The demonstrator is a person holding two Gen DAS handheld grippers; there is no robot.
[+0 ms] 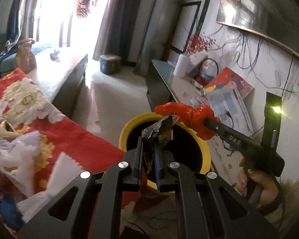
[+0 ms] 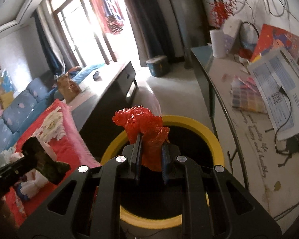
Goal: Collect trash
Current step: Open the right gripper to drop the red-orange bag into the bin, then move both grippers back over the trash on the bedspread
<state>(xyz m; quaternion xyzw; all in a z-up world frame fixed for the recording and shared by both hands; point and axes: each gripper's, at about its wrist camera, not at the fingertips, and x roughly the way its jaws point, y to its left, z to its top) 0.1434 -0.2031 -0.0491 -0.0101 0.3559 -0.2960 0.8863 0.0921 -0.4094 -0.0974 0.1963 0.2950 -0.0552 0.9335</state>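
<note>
We see a yellow bin [image 1: 127,131] on the floor by the red bed [image 1: 73,131]. Our left tongs [image 1: 148,139] pinch a dark wrapper [image 1: 159,129] over it, and our right tongs [image 2: 150,137] pinch a red bag [image 2: 145,121] above its rim

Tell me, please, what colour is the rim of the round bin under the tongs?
Yellow rim with a black inside, clearest in the right wrist view.

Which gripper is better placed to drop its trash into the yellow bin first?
Right, probably: the right gripper holds its red plastic bag over the yellow bin's mouth; the left gripper's dark wrapper hangs nearer the rim.
</note>
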